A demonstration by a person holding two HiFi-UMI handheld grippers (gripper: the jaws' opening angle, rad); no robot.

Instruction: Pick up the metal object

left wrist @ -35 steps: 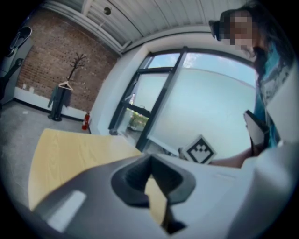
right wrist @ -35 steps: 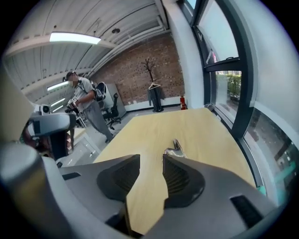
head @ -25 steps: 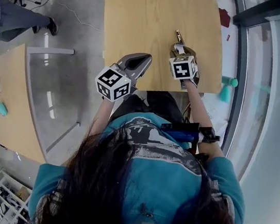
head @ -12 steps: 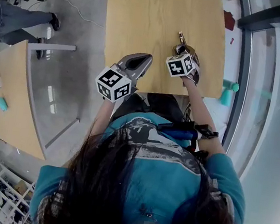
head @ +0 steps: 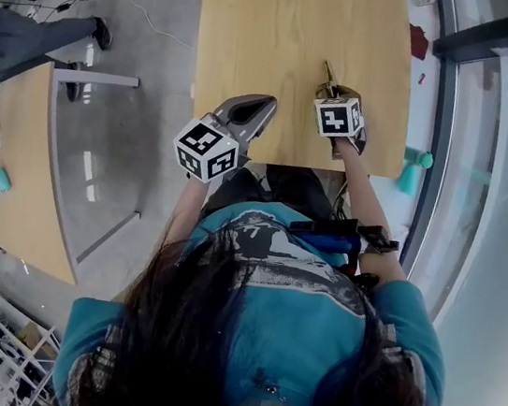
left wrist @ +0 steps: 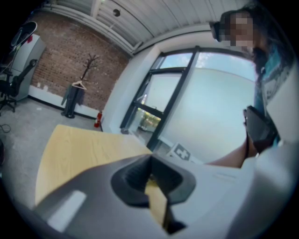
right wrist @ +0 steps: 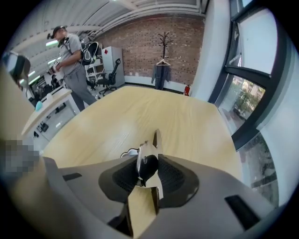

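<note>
The metal object (right wrist: pixel 145 161), a slim shiny tool with a dark middle, lies on the light wooden table (head: pixel 280 31). Its tip (head: pixel 329 71) pokes out past my right gripper (head: pixel 333 90). In the right gripper view the right gripper (right wrist: pixel 148 158) has the object between its pads, and the jaws are closing on both of its sides. My left gripper (head: pixel 261 106) hovers at the table's near edge, left of the right one. Its jaws meet in the left gripper view (left wrist: pixel 150 164) with nothing between them.
A second wooden table (head: pixel 9 199) stands at the left with a teal item (head: pixel 0 178) on it. A person (right wrist: pixel 74 60) stands beyond it. Teal objects (head: pixel 413 166) lie on the floor by the glass wall at the right.
The right gripper's marker cube tipped and then levelled out while it stayed over the metal object. The left gripper has held its place.
</note>
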